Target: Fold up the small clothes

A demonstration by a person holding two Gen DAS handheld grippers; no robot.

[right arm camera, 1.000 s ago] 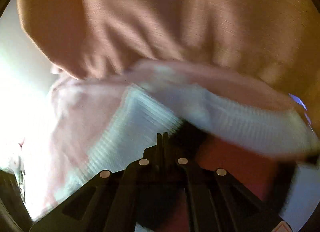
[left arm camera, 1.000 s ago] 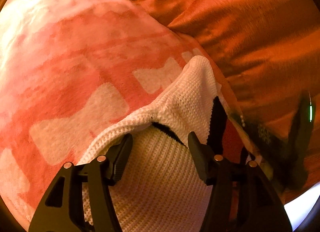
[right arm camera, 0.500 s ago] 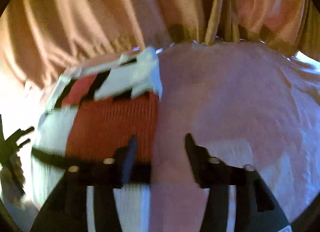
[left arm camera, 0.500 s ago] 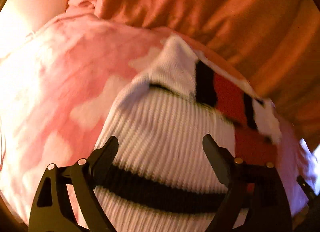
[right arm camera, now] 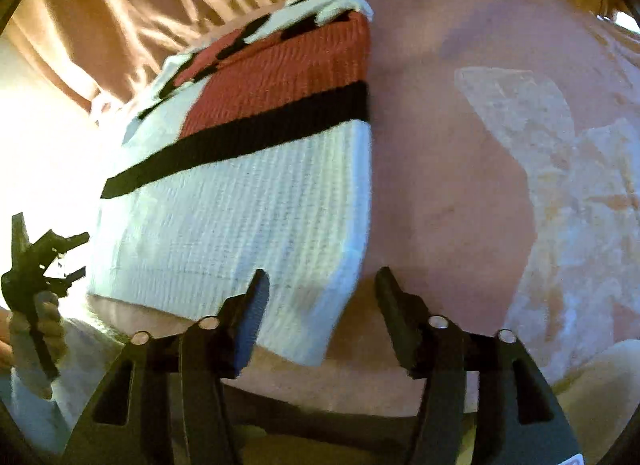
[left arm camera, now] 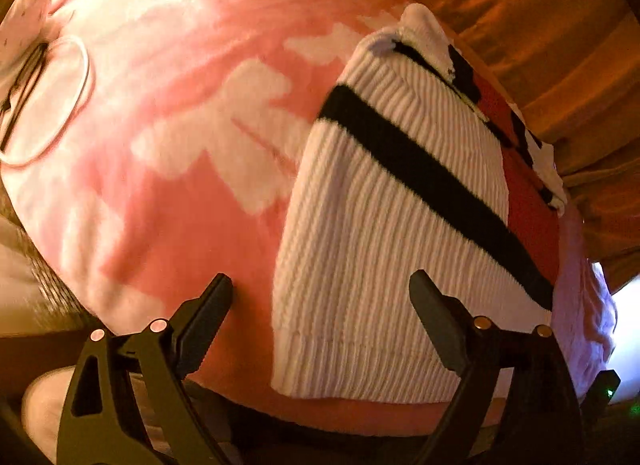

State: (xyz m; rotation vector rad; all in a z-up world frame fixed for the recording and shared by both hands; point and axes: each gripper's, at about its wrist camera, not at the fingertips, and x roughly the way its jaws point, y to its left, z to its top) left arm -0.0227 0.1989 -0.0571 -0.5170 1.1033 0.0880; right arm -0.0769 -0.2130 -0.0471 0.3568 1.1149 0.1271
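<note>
Both grippers, left gripper [left arm camera: 320, 297] and right gripper [right arm camera: 320, 289], gape over one knit garment [left arm camera: 400, 233].

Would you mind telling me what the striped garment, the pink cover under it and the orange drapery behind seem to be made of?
Striped garment: a ribbed knit, likely cotton or acrylic yarn; matte, with clear vertical ribs and a banded hem.
Pink cover: soft, fuzzy fabric, perhaps fleece or plush; matte, with blurry-edged white patches.
Orange drapery: smooth woven cloth with a satin-like sheen; glossy highlights run along its folds.

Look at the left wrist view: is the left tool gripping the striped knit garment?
No. The left tool is open, and the striped knit garment lies flat on the pink blanket.
</note>
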